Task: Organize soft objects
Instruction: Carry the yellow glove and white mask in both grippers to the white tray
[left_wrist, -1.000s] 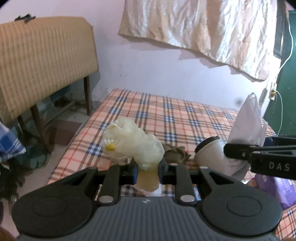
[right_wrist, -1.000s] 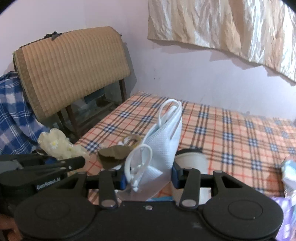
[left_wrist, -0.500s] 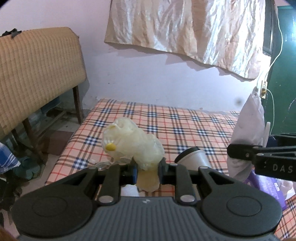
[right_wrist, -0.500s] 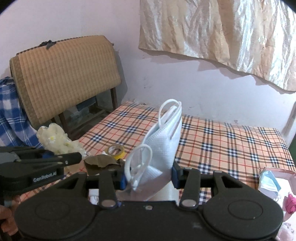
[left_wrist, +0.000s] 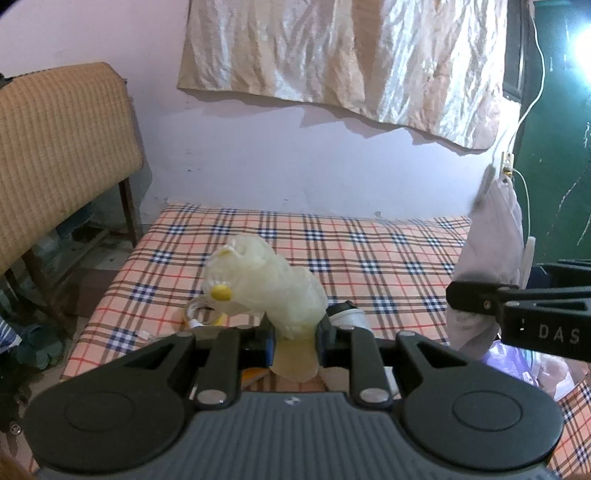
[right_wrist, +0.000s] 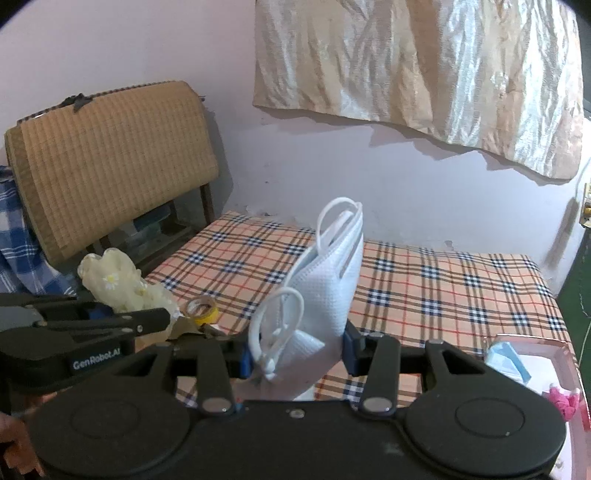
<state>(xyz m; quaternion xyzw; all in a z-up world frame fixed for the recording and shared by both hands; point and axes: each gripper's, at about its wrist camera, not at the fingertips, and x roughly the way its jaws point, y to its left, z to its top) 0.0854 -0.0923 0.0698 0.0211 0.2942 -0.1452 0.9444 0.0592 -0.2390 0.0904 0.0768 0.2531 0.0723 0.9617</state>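
We see two soft things, each held up above the bed. The crumpled pale-yellow translucent plastic bag printed with small daisies (left_wrist: 266, 291) is pinched at its lower end by the left hand-held gripper (left_wrist: 294, 341), whose jaws are drawn in narrow on it; the rest of the bag stands up and leans to the left over the jaws. The folded white textured face mask with white ear loops (right_wrist: 325, 280) sits upright between the jaws of the right hand-held gripper (right_wrist: 297, 352), which are set at a middling width with the blue pads pressing on the mask's lower part. One ear loop droops over the left pad, the other rises at the mask's top.

Below both lies the bed covered in an orange, navy and white checked sheet (right_wrist: 436, 291). On it, just beyond the left gripper, we see a roll of yellow tape (right_wrist: 202, 311) and a white cylindrical container with a dark rim (left_wrist: 345, 314) on its side. To the right, a pink tray (right_wrist: 535, 354) holds a light-blue mask (right_wrist: 508, 360) and something bright pink (right_wrist: 563, 400). A woven tan mat (right_wrist: 110, 158) leans at the left, and a crinkled beige cloth (right_wrist: 424, 66) hangs on the white wall.
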